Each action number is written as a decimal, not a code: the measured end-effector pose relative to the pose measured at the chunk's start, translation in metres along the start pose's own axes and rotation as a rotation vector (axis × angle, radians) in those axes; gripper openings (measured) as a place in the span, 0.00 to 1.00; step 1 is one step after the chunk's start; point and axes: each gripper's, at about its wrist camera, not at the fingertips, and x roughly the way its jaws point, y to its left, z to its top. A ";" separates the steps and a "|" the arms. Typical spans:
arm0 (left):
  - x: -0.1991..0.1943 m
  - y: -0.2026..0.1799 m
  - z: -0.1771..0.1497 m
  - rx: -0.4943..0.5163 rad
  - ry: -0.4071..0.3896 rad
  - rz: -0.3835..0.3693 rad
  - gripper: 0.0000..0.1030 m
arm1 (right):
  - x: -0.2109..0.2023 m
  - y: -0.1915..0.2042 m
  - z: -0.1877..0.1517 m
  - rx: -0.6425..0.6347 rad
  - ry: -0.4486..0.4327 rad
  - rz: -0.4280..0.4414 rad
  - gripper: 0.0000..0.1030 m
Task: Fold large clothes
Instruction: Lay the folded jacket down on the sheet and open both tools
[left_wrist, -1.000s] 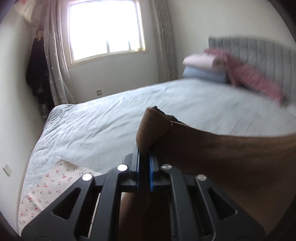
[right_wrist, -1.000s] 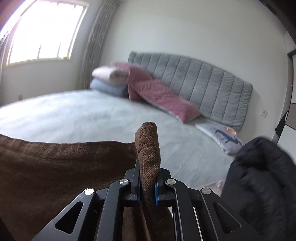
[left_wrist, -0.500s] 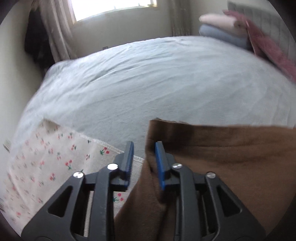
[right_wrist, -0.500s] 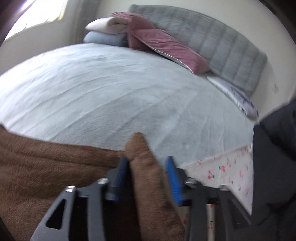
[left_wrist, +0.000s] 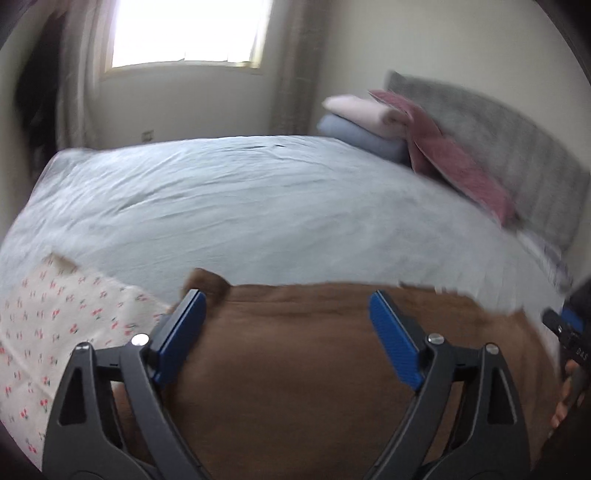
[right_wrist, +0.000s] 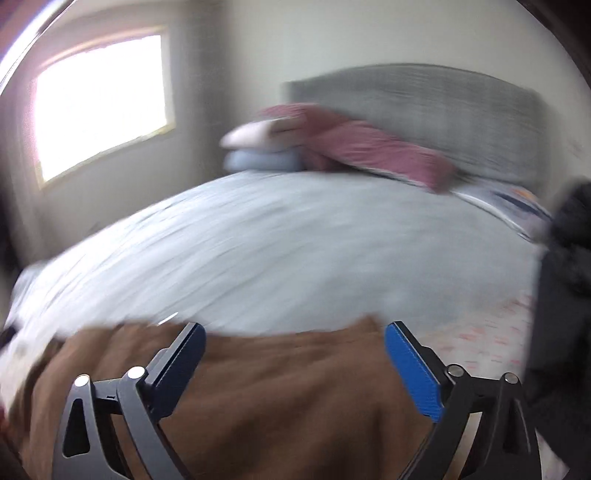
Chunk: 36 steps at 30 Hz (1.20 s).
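Both grippers released. Left gripper (left_wrist: 286, 306): jaws have just been opening and now stand wide apart; a second ago they were pinched on a raised fold of the brown garment (left_wrist: 314, 369). Cloth now lies below and between the blue pads, untouched by them. Right gripper (right_wrist: 295, 339): same change, jaws spread wide, clamped corner gone from between them. Garment lies flat on the near edge of the pale blue bed (left_wrist: 258, 206), beside the cherry-print cloth (left_wrist: 55, 332). Right view heavily blurred. Pink pillow (left_wrist: 461, 162) at headboard unchanged.
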 end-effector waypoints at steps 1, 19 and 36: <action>0.009 -0.012 -0.007 0.062 0.009 0.026 0.88 | 0.010 0.020 -0.007 -0.048 0.021 0.021 0.96; 0.138 0.120 0.004 -0.126 0.347 0.273 0.88 | 0.117 -0.117 -0.026 0.293 0.302 -0.206 0.99; -0.030 -0.059 -0.106 0.292 0.205 -0.131 0.92 | -0.015 0.080 -0.110 -0.219 0.215 0.097 1.00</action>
